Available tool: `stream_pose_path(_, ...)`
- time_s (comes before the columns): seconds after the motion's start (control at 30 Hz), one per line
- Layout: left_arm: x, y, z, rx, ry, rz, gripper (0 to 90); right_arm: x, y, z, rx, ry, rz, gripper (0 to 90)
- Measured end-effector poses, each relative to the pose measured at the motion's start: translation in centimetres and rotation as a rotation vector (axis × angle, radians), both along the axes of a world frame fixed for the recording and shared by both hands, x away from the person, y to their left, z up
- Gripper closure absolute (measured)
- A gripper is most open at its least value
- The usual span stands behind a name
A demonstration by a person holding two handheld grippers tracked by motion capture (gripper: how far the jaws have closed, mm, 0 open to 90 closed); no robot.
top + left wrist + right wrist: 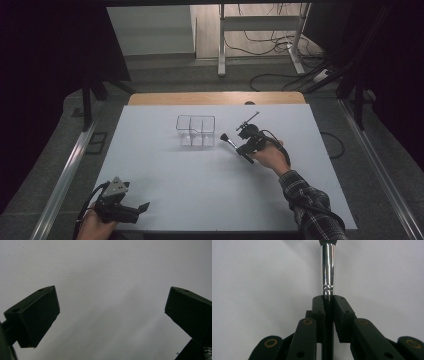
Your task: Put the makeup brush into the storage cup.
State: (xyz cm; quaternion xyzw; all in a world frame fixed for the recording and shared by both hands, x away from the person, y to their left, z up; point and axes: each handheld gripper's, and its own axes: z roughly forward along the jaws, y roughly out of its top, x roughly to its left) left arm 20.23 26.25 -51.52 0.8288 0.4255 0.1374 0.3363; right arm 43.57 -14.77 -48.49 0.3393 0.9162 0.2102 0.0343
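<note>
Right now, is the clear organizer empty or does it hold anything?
Empty, as far as the high view shows: the organizer has nothing visible in its compartments, and the brush is outside it, clamped in the right tongs.

Glossy metal brush ferrule [328, 270], clear plastic organiser [196, 131], matt white tabletop [200, 170]

Clear divided organizer [196, 131] standing mid-table [200, 185], just beside the brush-holding right tool [239, 146], open white surface all around

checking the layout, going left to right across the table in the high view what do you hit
left gripper → clear divided organizer → makeup brush → right gripper, its jaws shut on the brush handle → the person's right hand
</note>
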Motion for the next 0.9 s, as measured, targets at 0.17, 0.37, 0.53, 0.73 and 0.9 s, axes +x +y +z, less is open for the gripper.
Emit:
stream_pose_path(0.17,0.0,0.0,0.0,0.002,0.000,0.001,0.0,-0.5,-0.6,0.1,0.024,-0.026,0.000,79.8)
stream_pose_path(0.37,0.1,0.0,0.0,-0.009,0.000,0.005,0.0,-1.2,-1.8,0.2,0.060,-0.058,-0.005,79.8)
stream_pose_path(0.53,0.1,-0.1,0.1,0.000,-0.005,0.001,0.0,-1.5,-2.2,0.4,0.090,-0.068,-0.012,79.8)
stream_pose_path(0.73,0.1,-0.3,0.3,0.012,-0.017,-0.006,0.3,-2.3,-2.2,0.7,0.103,-0.091,0.001,79.8)
stream_pose_path(0.9,0.3,-0.4,0.4,0.018,-0.021,-0.012,0.4,-3.1,-2.3,1.0,0.115,-0.113,0.016,79.8)
